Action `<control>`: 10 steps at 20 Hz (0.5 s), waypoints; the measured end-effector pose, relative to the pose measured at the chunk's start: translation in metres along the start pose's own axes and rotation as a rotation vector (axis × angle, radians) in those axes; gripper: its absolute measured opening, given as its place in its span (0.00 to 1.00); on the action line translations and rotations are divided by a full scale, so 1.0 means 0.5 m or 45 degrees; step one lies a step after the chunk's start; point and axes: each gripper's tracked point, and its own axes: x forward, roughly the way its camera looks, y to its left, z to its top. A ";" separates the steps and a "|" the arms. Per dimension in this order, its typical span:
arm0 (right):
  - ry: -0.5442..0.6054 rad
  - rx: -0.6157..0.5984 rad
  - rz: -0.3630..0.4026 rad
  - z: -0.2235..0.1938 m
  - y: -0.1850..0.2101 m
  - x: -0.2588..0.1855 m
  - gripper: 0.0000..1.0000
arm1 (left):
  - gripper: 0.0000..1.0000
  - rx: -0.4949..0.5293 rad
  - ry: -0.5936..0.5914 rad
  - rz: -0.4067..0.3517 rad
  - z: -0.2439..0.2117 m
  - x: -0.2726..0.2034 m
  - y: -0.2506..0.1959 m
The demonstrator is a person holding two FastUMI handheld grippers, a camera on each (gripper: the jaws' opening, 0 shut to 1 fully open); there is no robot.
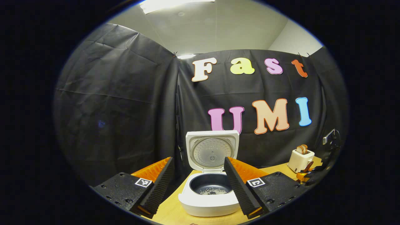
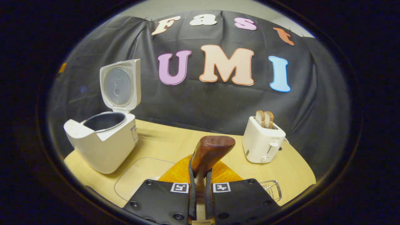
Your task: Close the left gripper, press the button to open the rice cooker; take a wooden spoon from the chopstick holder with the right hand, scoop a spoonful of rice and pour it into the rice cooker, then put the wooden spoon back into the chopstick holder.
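1. In the left gripper view, the left gripper (image 1: 198, 178) hangs above the wooden worktop (image 1: 170, 212) with its jaws spread wide and nothing between them.
2. Framed between those jaws, the white rice cooker (image 1: 207, 203) stands open, its lid (image 1: 212, 151) tipped upright at the back against the black cloth wall.
3. A thin scatter of rice grains (image 1: 212, 191) lies on the bottom of the dark inner pot (image 1: 211, 182).
4. At the far right edge of the worktop sits a cream toaster (image 1: 300, 160) with toast (image 1: 302, 148) poking out of its slots.
5. In the right gripper view, the right gripper (image 2: 200, 184) has its jaws closed on the wooden spoon (image 2: 211, 151), whose dark bowl rises upright just above the fingertips.
6. The rice cooker (image 2: 104, 147) stands well apart to the left, lid (image 2: 120, 86) raised, and the toaster (image 2: 262, 140) to the right.
7. A clear, rounded lid-like piece (image 2: 137, 178) lies flat on the worktop (image 2: 168, 140) near the gripper; a wire rack (image 2: 272, 189) shows at lower right.
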 end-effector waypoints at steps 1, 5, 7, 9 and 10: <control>0.006 -0.011 0.014 -0.006 0.015 0.003 0.14 | 0.94 0.003 -0.003 0.002 0.003 0.000 0.005; 0.018 0.044 0.093 -0.013 0.074 0.004 0.14 | 0.94 0.007 -0.003 0.017 0.001 -0.003 0.023; 0.037 0.112 0.125 -0.018 0.094 0.006 0.14 | 0.94 0.001 0.000 0.025 -0.001 -0.008 0.029; 0.065 0.218 0.144 -0.023 0.097 0.008 0.14 | 0.94 0.003 -0.001 0.033 0.000 -0.012 0.037; 0.084 0.292 0.146 -0.025 0.097 0.009 0.14 | 0.94 0.003 -0.003 0.035 0.000 -0.011 0.038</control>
